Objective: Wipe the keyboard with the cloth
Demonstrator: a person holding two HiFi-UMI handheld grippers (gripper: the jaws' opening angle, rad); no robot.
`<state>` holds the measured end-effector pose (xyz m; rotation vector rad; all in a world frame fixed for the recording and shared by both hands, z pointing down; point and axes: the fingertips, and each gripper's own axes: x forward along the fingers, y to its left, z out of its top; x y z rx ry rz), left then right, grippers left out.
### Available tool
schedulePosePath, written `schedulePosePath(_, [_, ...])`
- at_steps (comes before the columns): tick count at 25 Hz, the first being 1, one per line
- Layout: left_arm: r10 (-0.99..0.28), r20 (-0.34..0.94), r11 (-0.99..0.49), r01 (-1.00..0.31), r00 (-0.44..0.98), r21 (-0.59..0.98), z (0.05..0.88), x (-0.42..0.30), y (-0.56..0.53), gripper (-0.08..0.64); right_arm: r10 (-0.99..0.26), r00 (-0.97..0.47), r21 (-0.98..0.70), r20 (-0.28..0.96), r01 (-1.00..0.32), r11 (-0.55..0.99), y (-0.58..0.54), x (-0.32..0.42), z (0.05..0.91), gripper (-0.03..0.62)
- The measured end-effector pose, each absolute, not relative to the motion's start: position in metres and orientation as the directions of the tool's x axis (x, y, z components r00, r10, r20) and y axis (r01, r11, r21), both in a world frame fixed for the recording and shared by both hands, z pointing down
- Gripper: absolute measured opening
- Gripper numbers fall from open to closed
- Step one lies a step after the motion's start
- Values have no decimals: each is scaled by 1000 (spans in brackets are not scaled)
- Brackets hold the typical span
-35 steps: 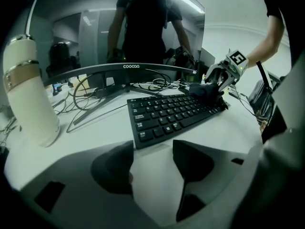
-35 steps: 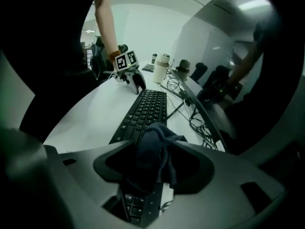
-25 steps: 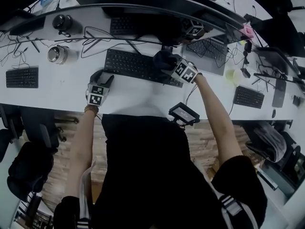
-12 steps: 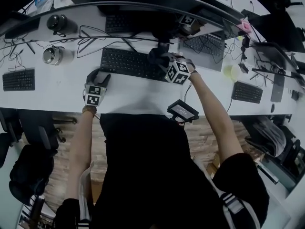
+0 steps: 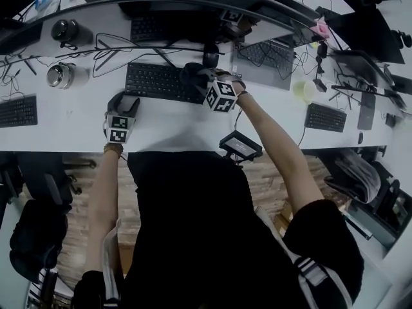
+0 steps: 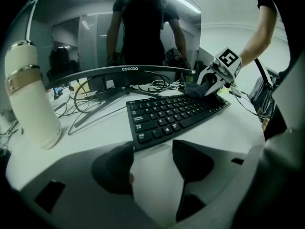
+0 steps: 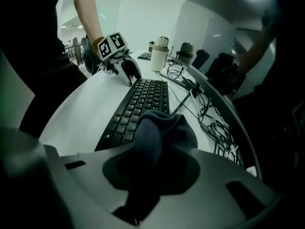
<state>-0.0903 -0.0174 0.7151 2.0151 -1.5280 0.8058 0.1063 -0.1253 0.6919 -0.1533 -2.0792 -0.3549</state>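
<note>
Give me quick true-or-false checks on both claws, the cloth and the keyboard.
The right claw grips the dark blue fabric cloth. True; its jaws have just been closing, cloth between them.
The left claw holds the black flat keyboard. False: open and empty, above the white desk.
The cloth is at the keyboard's end far from the left claw. True.
The white ribbed cylindrical flask lies on the keyboard. False: it stands upright on the desk.

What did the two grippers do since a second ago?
The right gripper has just closed its jaws on the dark cloth. It also shifted a little leftward over the right end of the keyboard, rolling slightly. The left gripper stayed put by the keyboard's left end, jaws open and empty. The keyboard itself has not moved.
</note>
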Motion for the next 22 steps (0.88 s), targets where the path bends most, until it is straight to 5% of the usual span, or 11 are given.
schedulePosePath(22, [-688,696,-263,-964,209,30,719,-89,-20,264,-9,-505,92,863,141,986,-119,49,692,66])
